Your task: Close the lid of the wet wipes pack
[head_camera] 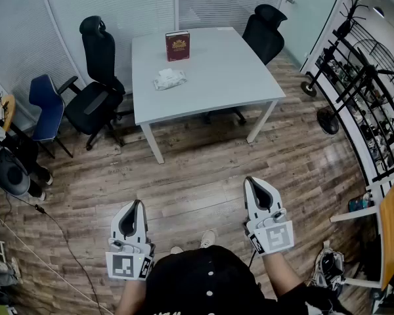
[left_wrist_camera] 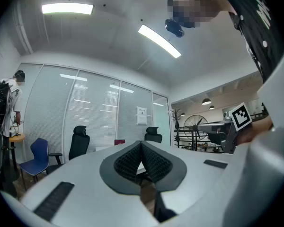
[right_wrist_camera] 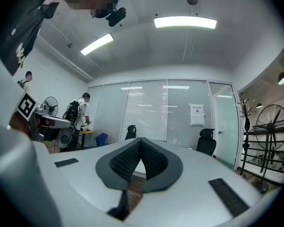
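wooden floor (head_camera: 203,176) runs under both my grippers, and one white table (head_camera: 217,77) stands well ahead of them. far off to the left of my left jaws sits one blue chair (head_camera: 44,104). just right of it, one black office chair (head_camera: 98,77) is drawn up to the table's left edge. my left gripper (head_camera: 137,206) points level toward the table. its two ribbed pads (left_wrist_camera: 128,161) meet at the tips with nothing between them, so those jaws are closed and empty. ahead, between the lines of my two grippers and well apart from both, the one wet wipes pack (head_camera: 169,79) lies on the tabletop's left half. it is too small from here to tell how its lid stands. just beyond it, further from my jaws, is one dark red book (head_camera: 177,45) that appears to stand upright. my right gripper (head_camera: 251,182) also points level, well apart from the left one. its two pads (right_wrist_camera: 156,162) are pressed together at the tips and hold nothing. ahead and right of those jaws, a second black office chair (head_camera: 266,31) stands at the table's far right corner. far to the right, one black rack (head_camera: 364,104) lines the wall, with a round fan (head_camera: 383,61) by it.
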### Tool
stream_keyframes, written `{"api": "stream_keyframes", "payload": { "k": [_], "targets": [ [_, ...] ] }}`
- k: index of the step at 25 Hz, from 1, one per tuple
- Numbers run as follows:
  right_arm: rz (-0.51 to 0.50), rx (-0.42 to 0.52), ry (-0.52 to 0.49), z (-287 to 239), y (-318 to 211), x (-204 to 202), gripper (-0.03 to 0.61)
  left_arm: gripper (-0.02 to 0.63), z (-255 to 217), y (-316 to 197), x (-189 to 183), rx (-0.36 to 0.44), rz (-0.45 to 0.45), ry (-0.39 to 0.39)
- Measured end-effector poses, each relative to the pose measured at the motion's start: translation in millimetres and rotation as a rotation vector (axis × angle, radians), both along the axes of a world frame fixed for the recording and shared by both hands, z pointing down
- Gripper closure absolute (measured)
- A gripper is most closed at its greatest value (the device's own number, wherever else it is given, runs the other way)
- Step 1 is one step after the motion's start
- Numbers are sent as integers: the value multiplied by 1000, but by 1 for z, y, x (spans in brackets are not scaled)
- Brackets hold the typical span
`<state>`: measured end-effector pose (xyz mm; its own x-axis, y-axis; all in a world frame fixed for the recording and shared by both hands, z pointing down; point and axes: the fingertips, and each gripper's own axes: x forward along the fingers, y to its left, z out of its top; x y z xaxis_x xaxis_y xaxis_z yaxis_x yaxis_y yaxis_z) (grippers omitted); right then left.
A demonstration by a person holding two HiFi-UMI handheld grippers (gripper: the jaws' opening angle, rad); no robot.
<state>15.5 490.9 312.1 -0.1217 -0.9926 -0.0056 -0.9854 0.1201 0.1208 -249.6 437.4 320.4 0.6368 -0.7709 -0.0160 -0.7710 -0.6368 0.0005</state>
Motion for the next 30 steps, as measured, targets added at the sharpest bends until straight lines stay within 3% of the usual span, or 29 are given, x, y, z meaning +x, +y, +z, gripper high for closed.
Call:
{"api": "stream_keyframes", "payload": {
  "k": [11, 20, 23, 24, 25, 30],
  "targets": [
    [0, -3, -26, 2, -3, 0, 551, 600, 4, -5, 1, -12, -1, -5],
    [-16, 39, -100, -1, 1, 2, 549, 600, 6, -4, 2, -16, 0, -13],
    [-20, 78, -168, -4, 3, 10, 546, 600, 6, -3, 5, -17, -4, -18],
    [-19, 94, -197, -5, 4, 14, 456, 600, 6, -2, 6, -17, -6, -19],
    [-18, 107, -220, -7, 4, 18, 289, 600, 6, -2, 8, -17, -8, -20],
    [-25, 115, -233, -8, 2, 37, 272, 600, 3, -1, 23, -12, -20, -27]
  ]
}}
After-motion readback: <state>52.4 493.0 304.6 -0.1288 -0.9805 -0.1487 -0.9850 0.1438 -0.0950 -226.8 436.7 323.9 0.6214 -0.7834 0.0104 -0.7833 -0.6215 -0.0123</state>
